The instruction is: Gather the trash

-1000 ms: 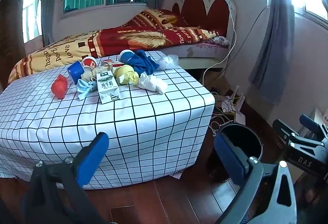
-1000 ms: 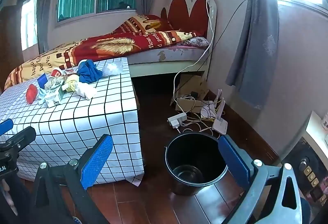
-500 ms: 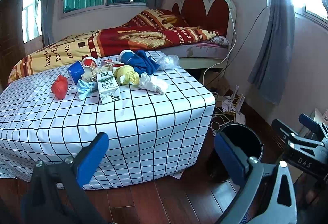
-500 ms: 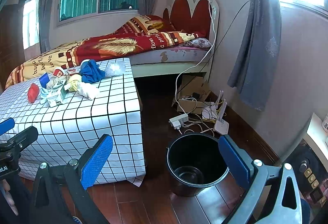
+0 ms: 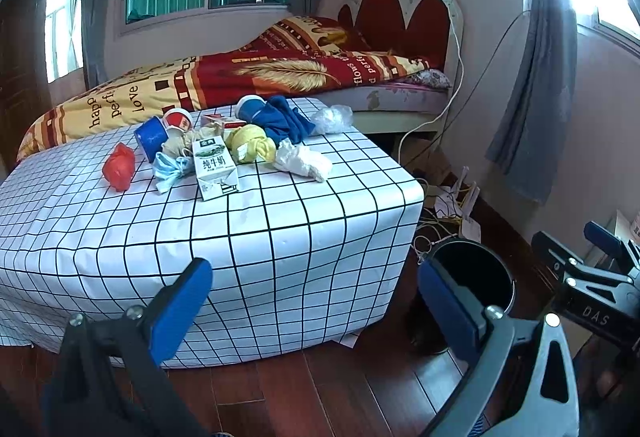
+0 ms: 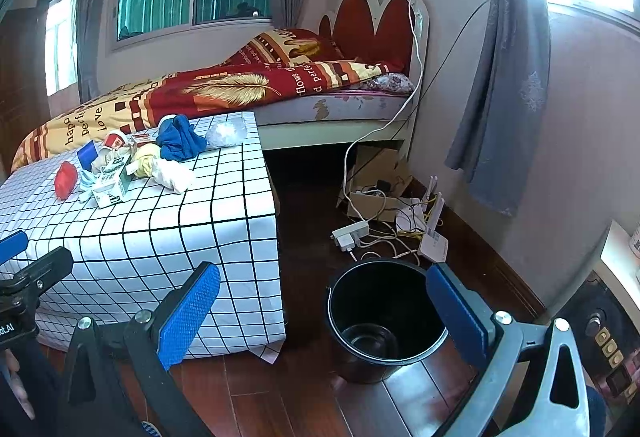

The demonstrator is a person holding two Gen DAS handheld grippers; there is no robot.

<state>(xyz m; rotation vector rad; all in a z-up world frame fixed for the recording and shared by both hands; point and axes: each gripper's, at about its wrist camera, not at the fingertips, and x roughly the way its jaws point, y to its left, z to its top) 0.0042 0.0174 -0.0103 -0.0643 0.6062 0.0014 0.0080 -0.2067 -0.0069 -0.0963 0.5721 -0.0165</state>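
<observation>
Trash lies piled on a low table with a white checked cloth: a milk carton, a red crumpled bag, a blue cup, a yellow wad, a white wad, a blue cloth and a clear plastic bag. A black bucket stands empty on the floor right of the table. My left gripper hangs open, low before the table's front. My right gripper is open near the bucket. The same pile shows in the right wrist view around the carton.
A bed with a red and yellow blanket stands behind the table. A power strip, cables, a router and a cardboard box clutter the floor beyond the bucket. Grey curtains hang on the right wall. Floor is dark wood.
Both views have shifted only slightly; the right gripper has crept a little forward towards the bucket. Both grippers stay open and nothing on the table has moved.
</observation>
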